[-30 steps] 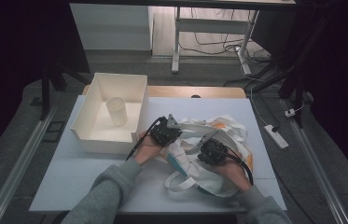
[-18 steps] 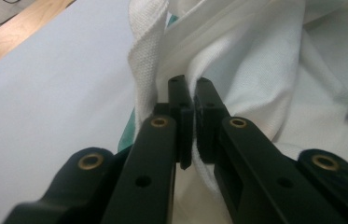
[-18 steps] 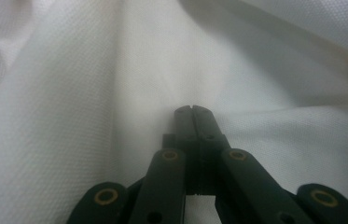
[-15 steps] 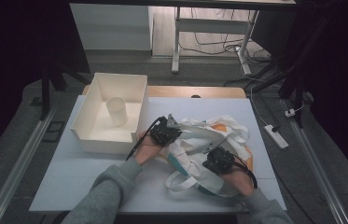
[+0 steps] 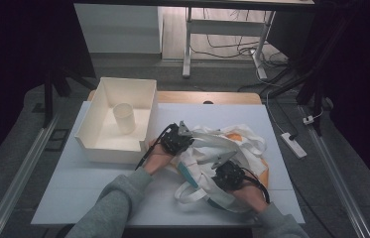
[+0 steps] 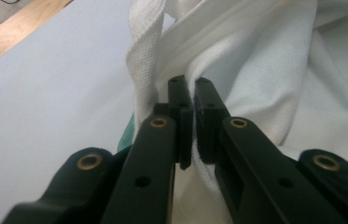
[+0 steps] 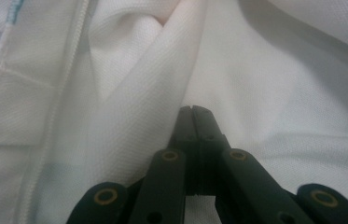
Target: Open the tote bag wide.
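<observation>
A person works a crumpled white cloth bag (image 5: 227, 148) at the centre-right of the bench (image 5: 73, 198), a pair of tongs in each hand. The left tongs (image 5: 185, 133) sit at the bag's upper-left edge. In the left gripper view (image 6: 188, 100) their jaws stand almost together with a white fold of the bag pinched between them, beside a woven strap (image 6: 144, 56) that climbs to the top of the frame. The right tongs (image 5: 224, 162) lie lower and to the right, on the middle of the bag. In the right gripper view (image 7: 195, 112) their jaws are pressed flat against each other, tips against the cloth; whether they trap any fabric cannot be told.

The bag spreads from upper left to lower right, so the left tongs hold one end of its long line and the right tongs sit nearer its middle, both touching it. It looks soft and heavily creased, with looping white handles, a teal trim at the lower left and an orange patch at its right side. A white open box (image 5: 118, 116) holding a pale cup (image 5: 124, 118) stands at the left, just beside the bag.
</observation>
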A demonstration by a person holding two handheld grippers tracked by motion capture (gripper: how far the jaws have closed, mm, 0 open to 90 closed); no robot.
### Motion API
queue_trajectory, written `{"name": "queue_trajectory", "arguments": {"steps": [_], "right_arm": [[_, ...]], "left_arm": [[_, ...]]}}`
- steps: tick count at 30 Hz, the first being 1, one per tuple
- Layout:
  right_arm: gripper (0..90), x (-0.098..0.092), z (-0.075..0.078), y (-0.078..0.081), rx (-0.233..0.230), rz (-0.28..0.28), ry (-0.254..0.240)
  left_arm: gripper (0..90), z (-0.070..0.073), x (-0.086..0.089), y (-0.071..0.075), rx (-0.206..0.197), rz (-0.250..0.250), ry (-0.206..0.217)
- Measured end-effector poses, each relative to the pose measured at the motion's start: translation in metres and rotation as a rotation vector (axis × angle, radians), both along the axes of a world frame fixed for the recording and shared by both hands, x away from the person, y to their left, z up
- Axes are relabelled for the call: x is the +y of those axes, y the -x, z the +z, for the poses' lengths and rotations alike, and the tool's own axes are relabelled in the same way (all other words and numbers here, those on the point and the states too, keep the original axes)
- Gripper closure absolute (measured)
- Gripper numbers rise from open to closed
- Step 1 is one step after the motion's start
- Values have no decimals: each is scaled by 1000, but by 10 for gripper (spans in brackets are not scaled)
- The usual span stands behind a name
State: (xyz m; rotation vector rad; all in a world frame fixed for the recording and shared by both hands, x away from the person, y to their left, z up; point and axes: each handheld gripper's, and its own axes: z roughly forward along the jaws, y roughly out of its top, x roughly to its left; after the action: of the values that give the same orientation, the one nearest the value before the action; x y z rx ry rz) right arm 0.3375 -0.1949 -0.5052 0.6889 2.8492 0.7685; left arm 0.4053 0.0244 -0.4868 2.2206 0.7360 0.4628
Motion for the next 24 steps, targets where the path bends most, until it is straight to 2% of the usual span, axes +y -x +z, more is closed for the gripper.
{"name": "queue_trajectory", "arguments": {"steps": [3,6,8,11,14,18,21,24], "right_arm": [[900,-1,1,-1,-14,-6,-4],[900,-4,5,-1,-51,-22,-20],[900,-8,10,-2,-88,-37,-45],[900,-15,19,-2,-137,-77,-97],[900,-22,29,-2,-185,-94,-145],[900,-29,37,-3,-213,-99,-176],[900,-33,40,-5,-216,-103,-191],[896,-36,41,-5,-222,-97,-205]], "left_arm": [[868,-1,0,-1,3,-1,1],[862,1,1,1,5,-10,-1],[837,2,1,2,12,-22,17],[652,8,3,6,40,-69,78],[491,18,4,14,30,-92,104],[420,29,8,20,70,-117,161],[397,36,13,25,101,-142,173],[387,44,18,32,97,-167,169]]}}
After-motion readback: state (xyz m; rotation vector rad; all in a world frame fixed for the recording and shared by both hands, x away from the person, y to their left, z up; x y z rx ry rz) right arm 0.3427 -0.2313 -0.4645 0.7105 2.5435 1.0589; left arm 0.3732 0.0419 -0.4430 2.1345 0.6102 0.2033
